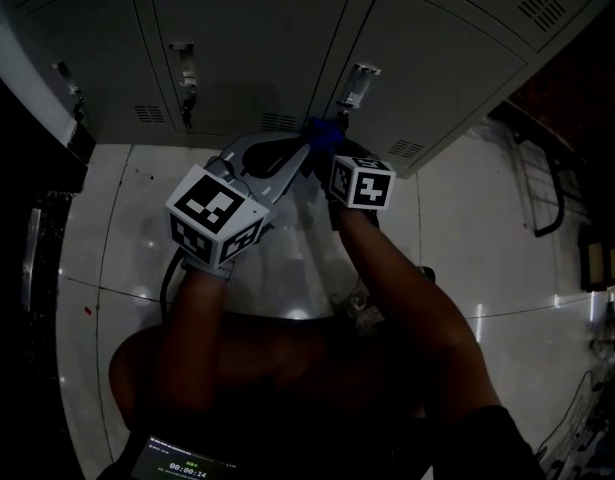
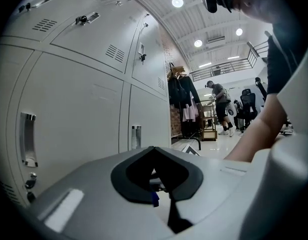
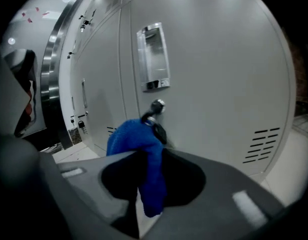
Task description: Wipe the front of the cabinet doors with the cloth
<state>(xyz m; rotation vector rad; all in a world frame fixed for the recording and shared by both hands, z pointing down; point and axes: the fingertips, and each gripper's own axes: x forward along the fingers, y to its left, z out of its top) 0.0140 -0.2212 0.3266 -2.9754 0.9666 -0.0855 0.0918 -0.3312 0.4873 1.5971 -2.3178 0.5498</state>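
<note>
A blue cloth (image 3: pixel 136 139) is bunched between the jaws of my right gripper (image 3: pixel 143 154), which is shut on it. The bunch sits close against a grey cabinet door (image 3: pixel 219 84), just below its lock with a key (image 3: pixel 157 107) and recessed handle (image 3: pixel 154 59). In the head view the cloth (image 1: pixel 325 133) meets the bottom of the lockers (image 1: pixel 437 58). My left gripper (image 1: pixel 299 153) lies beside it with its tip close to the cloth. Its jaws (image 2: pixel 155 171) are shut; a small blue sliver shows at their seam, and I cannot tell what it is.
Grey locker doors (image 2: pixel 73 114) run along the left, with vents and handles. White tiled floor (image 1: pixel 117 228) lies under me. A black metal frame (image 1: pixel 552 188) stands at the right. Hanging clothes (image 2: pixel 181 101) and a person (image 2: pixel 219 101) are far down the room.
</note>
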